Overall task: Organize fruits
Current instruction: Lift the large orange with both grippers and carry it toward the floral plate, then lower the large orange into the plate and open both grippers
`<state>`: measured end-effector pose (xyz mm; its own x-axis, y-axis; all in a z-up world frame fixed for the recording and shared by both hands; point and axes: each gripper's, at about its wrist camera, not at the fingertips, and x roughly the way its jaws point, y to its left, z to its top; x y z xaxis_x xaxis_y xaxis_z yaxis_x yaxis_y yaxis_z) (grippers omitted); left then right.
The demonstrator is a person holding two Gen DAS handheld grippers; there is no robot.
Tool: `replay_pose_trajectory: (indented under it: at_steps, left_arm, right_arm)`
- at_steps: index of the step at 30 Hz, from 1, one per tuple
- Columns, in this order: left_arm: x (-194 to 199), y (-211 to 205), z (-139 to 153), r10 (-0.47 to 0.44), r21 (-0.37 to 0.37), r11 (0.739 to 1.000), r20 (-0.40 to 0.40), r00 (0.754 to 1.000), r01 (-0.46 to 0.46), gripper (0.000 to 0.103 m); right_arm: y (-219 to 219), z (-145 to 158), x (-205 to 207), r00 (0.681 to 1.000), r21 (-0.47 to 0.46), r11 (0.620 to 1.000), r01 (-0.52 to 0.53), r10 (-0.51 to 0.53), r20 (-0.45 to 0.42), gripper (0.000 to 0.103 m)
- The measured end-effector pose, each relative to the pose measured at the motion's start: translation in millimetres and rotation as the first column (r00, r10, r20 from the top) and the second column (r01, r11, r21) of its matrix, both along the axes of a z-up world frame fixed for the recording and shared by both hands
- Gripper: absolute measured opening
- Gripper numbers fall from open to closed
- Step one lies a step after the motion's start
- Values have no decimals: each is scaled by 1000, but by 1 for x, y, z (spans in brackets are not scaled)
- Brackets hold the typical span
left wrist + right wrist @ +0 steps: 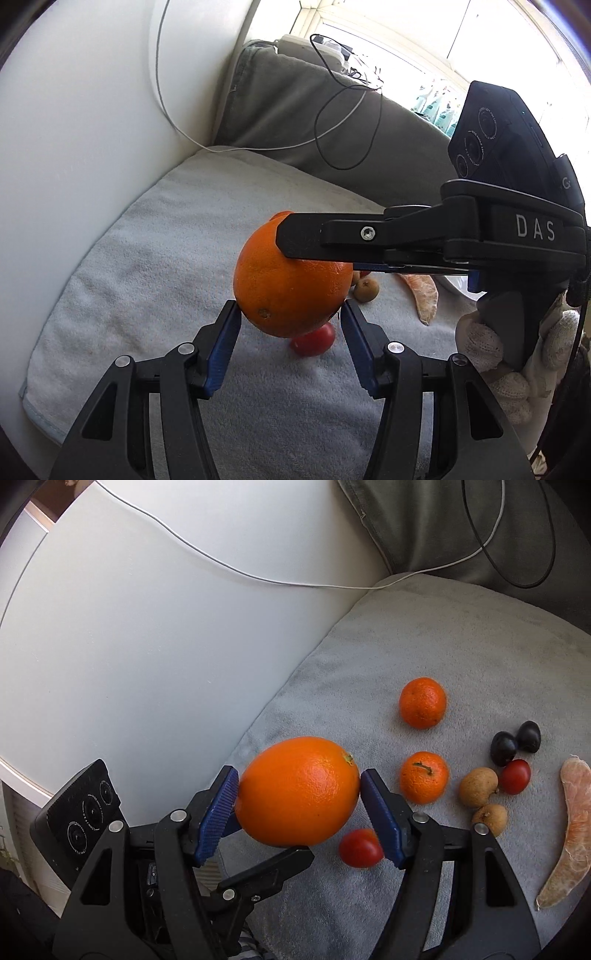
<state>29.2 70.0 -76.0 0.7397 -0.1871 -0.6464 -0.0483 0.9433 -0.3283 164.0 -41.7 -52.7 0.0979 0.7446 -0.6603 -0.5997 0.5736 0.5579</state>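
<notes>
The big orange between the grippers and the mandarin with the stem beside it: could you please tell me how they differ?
The big orange is clearly larger and oval; the mandarin with the stem is smaller and rounder. The orange is held up between the pads of both the right gripper and left gripper; the mandarin lies untouched on the grey towel. Both have orange, dimpled peel.

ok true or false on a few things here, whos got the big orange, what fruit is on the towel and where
1. Both grippers' jaws close on the big orange. True: the left gripper and right gripper each flank it.
2. The orange rests on the grey towel. False: it is lifted above it.
3. Two mandarins lie on the towel. True.
4. The two dark plums sit far apart. False: they lie side by side.
5. A peeled citrus segment lies at the towel's right side in the right wrist view. True.
</notes>
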Motion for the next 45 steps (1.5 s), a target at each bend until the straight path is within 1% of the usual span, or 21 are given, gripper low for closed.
replay_pose_trajectory:
  at_steps: [8, 9, 15, 19, 24, 28, 31, 32, 36, 40, 45]
  left_arm:
    - [18, -38, 8, -92, 9, 996, 14, 996, 91, 55]
    - [20, -43, 9, -102, 9, 995, 16, 995, 102, 55]
    - [38, -78, 13, -178, 20, 984, 19, 984, 177, 56]
    - [51, -104, 14, -233, 32, 972, 17, 972, 232, 55]
    - [66, -140, 18, -306, 50, 951, 19, 952, 305, 56]
    - [81, -163, 17, -353, 48, 935, 16, 935, 352, 56]
    - [89, -179, 16, -378, 48, 925, 12, 926, 377, 56]
    - [91, -183, 15, -385, 47, 922, 10, 923, 384, 56]
    - [99, -193, 9, -409, 39, 912, -5, 913, 408, 56]
    - [112, -202, 3, -421, 36, 906, -25, 907, 422, 56]
    - [120, -217, -2, -438, 59, 896, -37, 898, 439, 55]
  right_arm:
    - [-53, 14, 2, 995, 10, 995, 100, -100, 22, 71]
    - [-57, 11, 2, 993, 11, 994, 111, -112, 25, 71]
    - [-102, 14, 6, 981, 17, 981, 194, -194, 27, 71]
    - [-137, 15, 9, 966, 28, 966, 258, -258, 16, 71]
    - [-182, 20, 9, 944, 37, 943, 330, -330, 15, 71]
    - [-212, 21, 7, 925, 36, 925, 379, -380, 14, 71]
    - [-227, 16, 9, 912, 37, 912, 409, -409, 5, 71]
    - [-226, 11, 11, 909, 36, 908, 417, -418, 5, 71]
    - [-243, 3, 14, 893, 35, 892, 450, -450, -6, 72]
    - [-259, -7, 19, 876, 40, 875, 483, -482, -36, 72]
    - [-270, -12, 24, 858, 33, 858, 512, -510, -57, 72]
